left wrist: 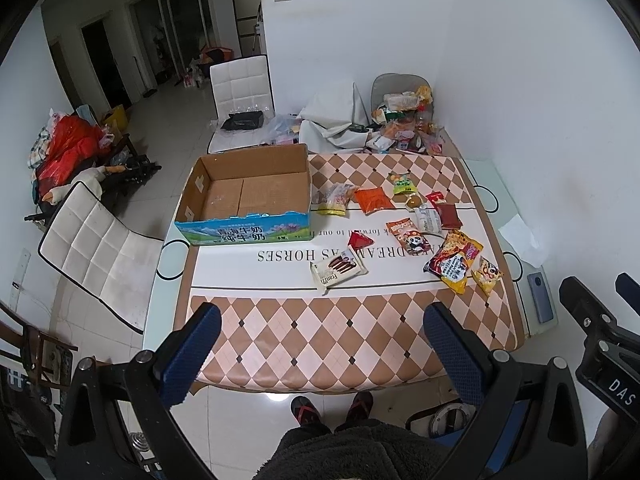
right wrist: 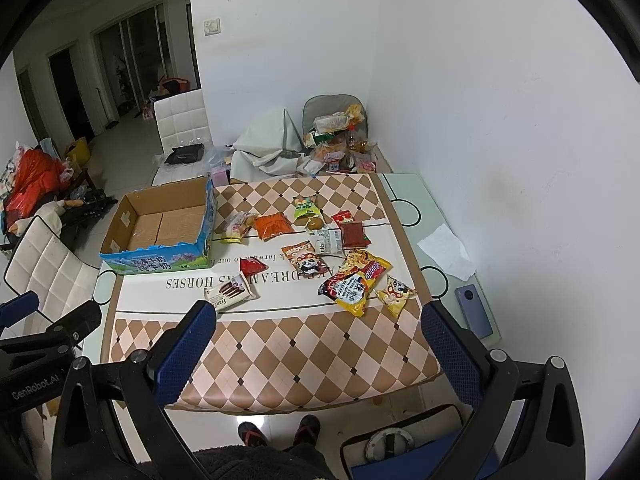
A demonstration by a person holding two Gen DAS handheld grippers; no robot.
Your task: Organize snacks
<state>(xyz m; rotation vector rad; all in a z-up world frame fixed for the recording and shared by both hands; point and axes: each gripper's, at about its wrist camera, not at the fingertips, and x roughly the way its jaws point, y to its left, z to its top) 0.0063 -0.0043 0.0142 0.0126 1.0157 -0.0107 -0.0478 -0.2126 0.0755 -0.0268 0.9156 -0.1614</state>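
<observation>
Snacks lie scattered across the right half of a table (left wrist: 492, 196) covered by a checkered cloth with a white band of lettering through its middle. An open cardboard box (left wrist: 248, 196), empty inside, stands at the far left of the table, its left side at the table's left edge. Just right of the box sit a clear bag of sweets (left wrist: 334, 199) and an orange packet (left wrist: 373, 199). Near the middle, on the white band, lies a white wafer packet (left wrist: 337, 271), with a small red packet (left wrist: 357, 240) just beyond it. Toward the right edge rest a large yellow-and-red noodle bag (right wrist: 354, 280) and a small yellow packet (right wrist: 395, 293), close together. A grey phone (right wrist: 474, 309) lies on the bare strip at the table's right edge.

The near checkered part of the cloth is bare, leaving open room between the snacks and the near edge. Both tongs hover above that near edge: the left gripper (left wrist: 324, 356) and the right gripper (right wrist: 320, 354) each have their blue pads spread wide, holding nothing. A person's sandalled feet (left wrist: 332, 408) stand on the floor below.
</observation>
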